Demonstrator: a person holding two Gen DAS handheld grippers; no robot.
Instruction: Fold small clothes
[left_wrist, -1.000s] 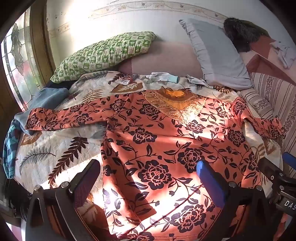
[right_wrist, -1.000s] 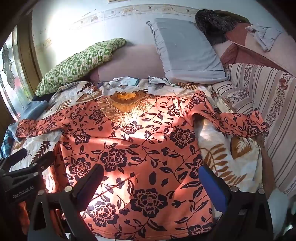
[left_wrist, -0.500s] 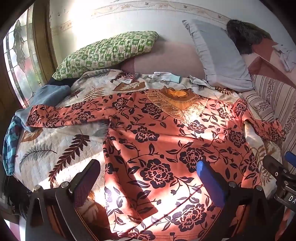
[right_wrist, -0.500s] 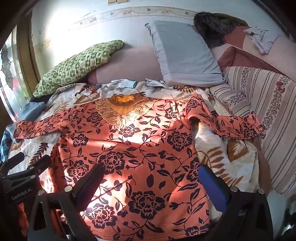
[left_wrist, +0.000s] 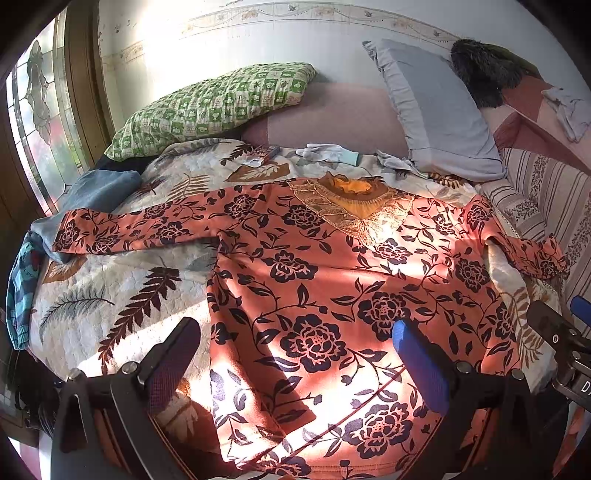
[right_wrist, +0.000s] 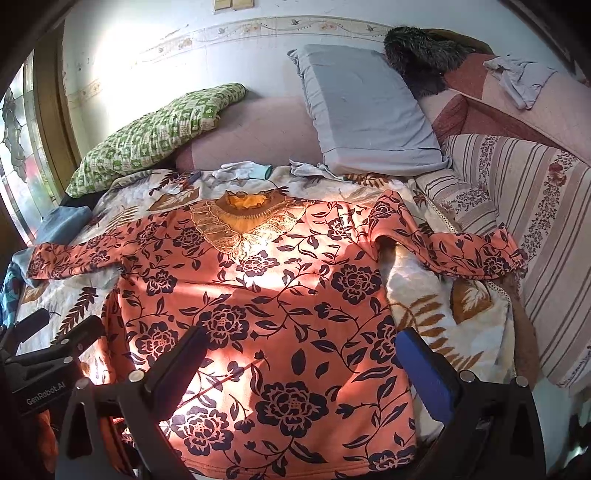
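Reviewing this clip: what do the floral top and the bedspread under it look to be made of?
Floral top: a soft, matte knit, possibly fleece-like; it drapes limply with gentle wrinkles and no shine. Its neckline trim looks like gold lace or embroidery, slightly glinting in the sun.

Bedspread: a quilted cotton-like fabric, judging by its puffy stitched texture and matte leaf print. Exact fibres cannot be told.

Each tool (left_wrist: 295, 347) has a black frame with silver screws. One finger (left_wrist: 421, 367) wears a blue pad, the other (left_wrist: 173, 360) a dark one. "GenRobot.AI" marks the left tool (right_wrist: 40, 373).
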